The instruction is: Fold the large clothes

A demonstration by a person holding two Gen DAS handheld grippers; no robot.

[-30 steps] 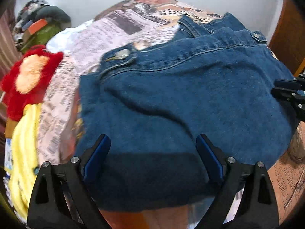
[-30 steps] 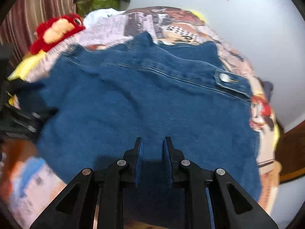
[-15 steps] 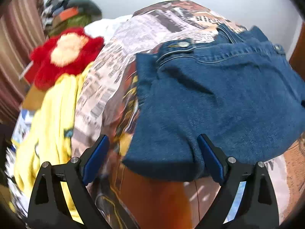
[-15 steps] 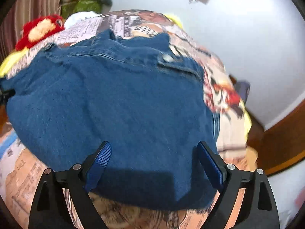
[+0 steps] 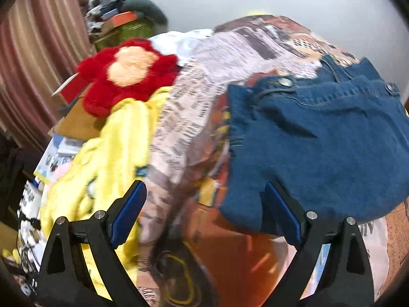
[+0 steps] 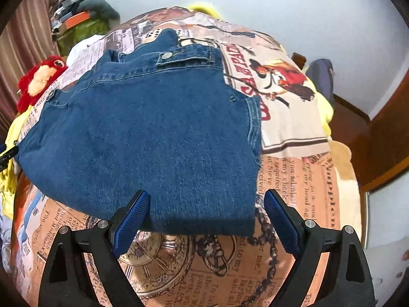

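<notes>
A folded blue denim garment (image 6: 153, 128) lies flat on a bed covered by a newspaper-print sheet (image 6: 294, 184). In the left wrist view the denim garment (image 5: 319, 148) fills the right side. My right gripper (image 6: 205, 216) hangs open over the garment's near edge, its blue pads (image 6: 133, 215) clear of the cloth. My left gripper (image 5: 205, 209) is open too, off the garment's near left corner, over the printed sheet (image 5: 184, 117). Nothing is held by either gripper.
A red plush toy (image 5: 127, 71) and yellow cloth (image 5: 107, 166) lie left of the garment. Boxes and clutter (image 5: 120, 23) pile up at the back left by a striped curtain (image 5: 33, 58). A white wall (image 6: 306, 12) stands behind, dark wooden furniture (image 6: 383, 140) at the right.
My right gripper has opened and let go of the denim. Both grippers have drawn back from the garment, the left one toward its left side, so the plush toy and yellow cloth now show more.
</notes>
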